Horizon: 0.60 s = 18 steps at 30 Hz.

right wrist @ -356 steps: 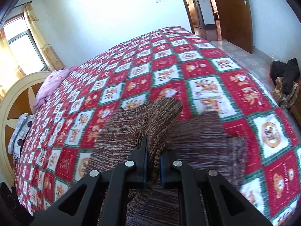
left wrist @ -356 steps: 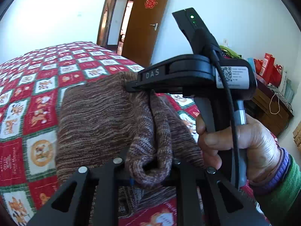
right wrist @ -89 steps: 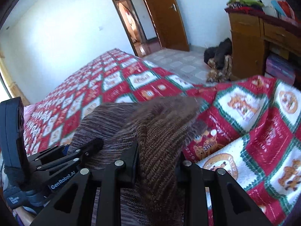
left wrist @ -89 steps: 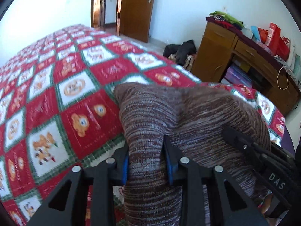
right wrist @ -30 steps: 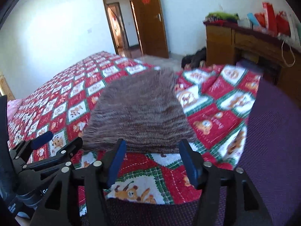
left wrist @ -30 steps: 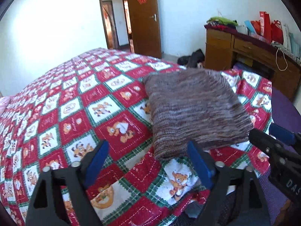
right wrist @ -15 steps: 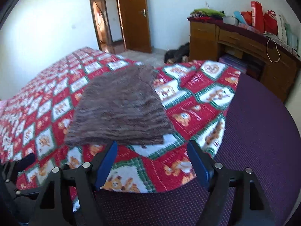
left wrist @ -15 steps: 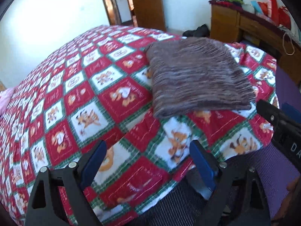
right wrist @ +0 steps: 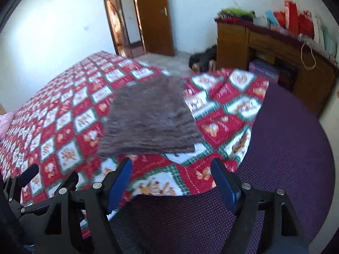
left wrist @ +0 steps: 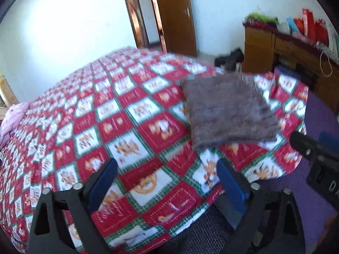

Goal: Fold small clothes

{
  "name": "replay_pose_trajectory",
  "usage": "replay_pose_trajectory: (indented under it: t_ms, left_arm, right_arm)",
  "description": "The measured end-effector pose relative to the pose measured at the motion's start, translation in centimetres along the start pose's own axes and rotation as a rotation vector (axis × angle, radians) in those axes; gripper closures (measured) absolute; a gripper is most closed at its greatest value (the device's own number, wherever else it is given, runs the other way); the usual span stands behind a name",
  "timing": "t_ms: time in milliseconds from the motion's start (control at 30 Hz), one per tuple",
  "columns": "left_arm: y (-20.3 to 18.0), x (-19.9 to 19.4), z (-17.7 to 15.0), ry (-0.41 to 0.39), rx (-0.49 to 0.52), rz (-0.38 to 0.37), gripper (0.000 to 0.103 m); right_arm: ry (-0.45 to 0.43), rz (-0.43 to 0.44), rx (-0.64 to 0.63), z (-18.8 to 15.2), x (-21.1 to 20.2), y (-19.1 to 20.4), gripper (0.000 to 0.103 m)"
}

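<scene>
The sweater (left wrist: 228, 110) lies folded into a flat brown rectangle on the bed (left wrist: 127, 116), near the bed's right corner and a little way in from the near edge. From my right camera the sweater (right wrist: 150, 116) sits straight ahead, with its near edge just beyond the fingertips. It rests on the quilt (right wrist: 63, 116), a red, white and green check with small cartoon figures, which covers the whole bed and hangs over the near edge.

My left hand-held gripper (left wrist: 167, 182) has its jaws spread wide and holds nothing; its blue pads (left wrist: 103, 182) are over the quilt at the near edge, left of the sweater and apart from it. My right hand-held gripper (right wrist: 171, 180) is likewise wide open and empty, with its pads (right wrist: 120, 177) above the hanging quilt edge, short of the sweater. The right hand-held gripper's body shows at the right edge of the left view, and the left one's at the lower left of the right view.

Purple cloth (right wrist: 286, 158) fills the near right. Beyond the bed stands a wooden dresser (right wrist: 275, 48) at the far right with red bags (right wrist: 296, 23) and green cloth (right wrist: 235, 11) on top. Dark clothes (right wrist: 203, 58) lie on the floor beside it. A brown door (right wrist: 154, 17) stands open at the far wall. A pink pillow (left wrist: 12, 116) lies at the bed's far left.
</scene>
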State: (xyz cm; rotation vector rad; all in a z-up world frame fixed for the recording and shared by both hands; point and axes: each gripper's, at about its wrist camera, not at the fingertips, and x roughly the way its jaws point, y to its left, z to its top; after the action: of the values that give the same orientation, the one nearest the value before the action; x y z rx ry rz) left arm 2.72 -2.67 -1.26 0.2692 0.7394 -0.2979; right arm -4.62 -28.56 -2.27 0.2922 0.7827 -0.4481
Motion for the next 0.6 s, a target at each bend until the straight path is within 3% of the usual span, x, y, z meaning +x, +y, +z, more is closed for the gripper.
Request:
replay_pose_trajectory:
  t_ms: [167,300,467,600]
  left_arm:
    - [1.4,-4.5,1.0,-0.18,-0.028,0.036,0.0]
    - [2.0,-7.5,1.3,-0.324,-0.046,0.037,0.0]
    - [2.2,-9.2,1.5,-0.44,-0.069,0.022,0.0]
    - [1.9,-9.8,1.8,-0.483,-0.066,0.012,0.0]
  right_arm:
    - [-0.119,0.044,-0.03,0.7,-4.6,1.8,0.025]
    - [-0.242,0.061,-0.021,0.8,-8.1,2.1,0.018]
    - [-0.409,0.044,-0.005,1.0,-11.4,1.8,0.014]
    - [-0.535,0.049,0.037,1.0,-13.3,1.0,0.01]
